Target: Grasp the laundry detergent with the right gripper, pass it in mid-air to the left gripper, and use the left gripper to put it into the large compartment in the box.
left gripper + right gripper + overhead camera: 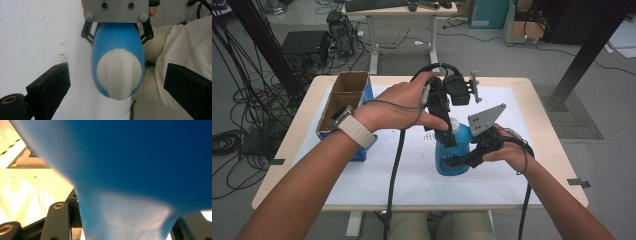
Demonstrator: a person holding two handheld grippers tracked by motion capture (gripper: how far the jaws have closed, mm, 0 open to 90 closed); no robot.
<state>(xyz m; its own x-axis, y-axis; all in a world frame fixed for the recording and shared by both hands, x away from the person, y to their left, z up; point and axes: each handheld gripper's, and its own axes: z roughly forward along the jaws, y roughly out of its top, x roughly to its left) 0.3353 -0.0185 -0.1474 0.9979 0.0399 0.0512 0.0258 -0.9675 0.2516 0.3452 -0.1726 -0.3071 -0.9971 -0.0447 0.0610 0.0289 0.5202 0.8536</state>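
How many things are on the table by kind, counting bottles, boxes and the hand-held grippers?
Blue bottle with a white cap: 1
Open cardboard box: 1
Hand-held gripper: 2, the left hand-held gripper above the bottle's cap with its jaws apart, the right hand-held gripper shut on the bottle's body
Total: 4

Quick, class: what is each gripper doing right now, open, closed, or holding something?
Left gripper: open, jaws spread either side of the white cap, not touching it.
Right gripper: closed on the blue bottle, holding it upright on the table.
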